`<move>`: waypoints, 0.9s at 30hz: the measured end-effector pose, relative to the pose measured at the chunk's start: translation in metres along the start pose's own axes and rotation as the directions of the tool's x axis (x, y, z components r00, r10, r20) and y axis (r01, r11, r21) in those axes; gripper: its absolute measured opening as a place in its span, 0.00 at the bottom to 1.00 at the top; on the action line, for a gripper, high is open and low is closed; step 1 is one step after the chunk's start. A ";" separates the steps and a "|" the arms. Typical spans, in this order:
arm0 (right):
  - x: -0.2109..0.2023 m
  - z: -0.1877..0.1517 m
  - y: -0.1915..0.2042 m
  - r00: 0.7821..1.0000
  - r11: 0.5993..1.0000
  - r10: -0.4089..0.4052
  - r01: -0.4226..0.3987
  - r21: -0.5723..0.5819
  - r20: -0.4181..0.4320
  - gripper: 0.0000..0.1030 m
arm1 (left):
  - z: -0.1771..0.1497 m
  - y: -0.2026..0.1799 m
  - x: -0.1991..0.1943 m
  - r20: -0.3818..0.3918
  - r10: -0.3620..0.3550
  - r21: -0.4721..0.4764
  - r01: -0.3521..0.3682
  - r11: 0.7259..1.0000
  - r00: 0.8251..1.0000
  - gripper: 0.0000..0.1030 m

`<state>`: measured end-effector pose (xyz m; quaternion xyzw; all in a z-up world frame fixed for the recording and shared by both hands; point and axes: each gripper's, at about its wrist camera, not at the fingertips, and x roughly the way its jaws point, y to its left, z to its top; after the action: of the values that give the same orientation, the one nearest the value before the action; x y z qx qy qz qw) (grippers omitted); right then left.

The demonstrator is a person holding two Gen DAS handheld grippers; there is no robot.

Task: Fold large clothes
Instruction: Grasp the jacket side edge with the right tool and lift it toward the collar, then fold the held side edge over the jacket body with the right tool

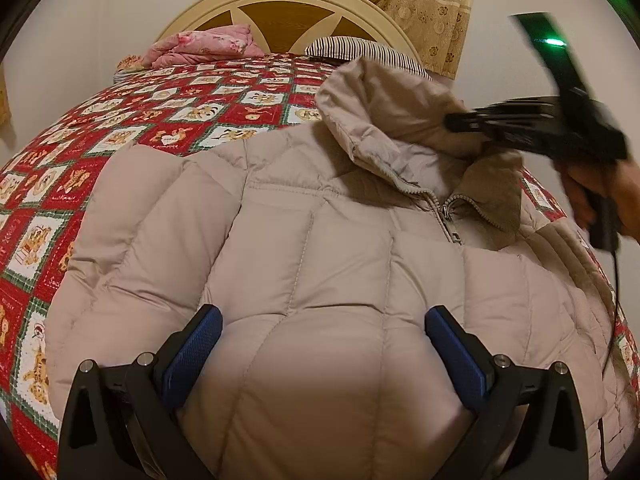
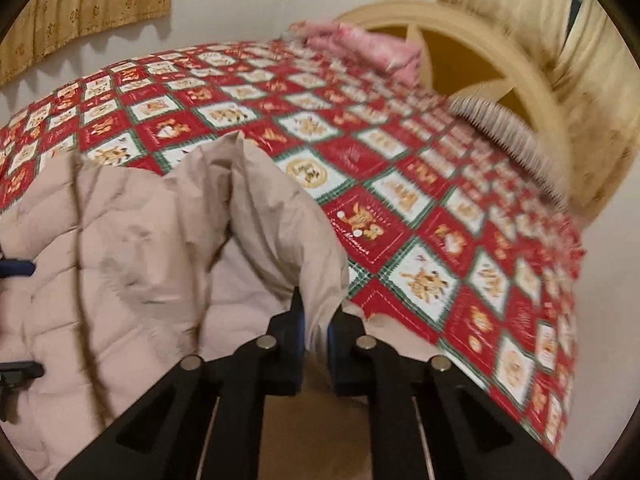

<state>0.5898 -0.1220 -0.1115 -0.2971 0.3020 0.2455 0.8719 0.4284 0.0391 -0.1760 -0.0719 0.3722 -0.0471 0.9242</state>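
2 grippers on beige quilted puffer jacket (image 1: 320,240), spread on red patchwork bedspread (image 1: 120,120) | right gripper (image 2: 316,316) pinches hood | left gripper (image 1: 323,344) spread over front | risk: your thin pinch slips

A: Are we reading any words here?

B: We are seeing small lettering inside the squares of the red quilt (image 2: 400,184), but we are not making out a single word.

A: And beside the quilt, on the beige jacket (image 1: 304,240)?

B: We are finding no label or number that we can read there.
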 end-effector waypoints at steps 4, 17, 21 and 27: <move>-0.019 -0.019 0.041 0.979 0.976 -0.194 0.199 -0.093 0.060 0.10 | 0.001 0.013 -0.011 0.044 -0.055 -0.063 0.058 0.996 0.998 0.99; 0.017 -0.057 0.093 0.915 0.835 -0.378 0.404 -0.374 0.144 0.09 | 0.142 0.009 -0.061 0.190 -0.079 -0.102 0.100 0.990 0.979 0.99; 0.021 -0.063 0.099 0.924 0.831 -0.359 0.379 -0.408 0.128 0.08 | 0.200 -0.014 0.017 0.128 0.042 0.002 -0.042 0.999 0.991 0.99; 0.011 -0.061 0.090 0.931 0.848 -0.349 0.360 -0.388 0.101 0.09 | 0.137 -0.019 0.126 -0.194 0.188 0.152 -0.159 0.975 0.963 0.99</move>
<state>0.5193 -0.0967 -0.1917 -0.5162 0.1737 0.1407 0.8268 0.6135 0.0157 -0.1609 0.0291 0.4672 0.0019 0.8837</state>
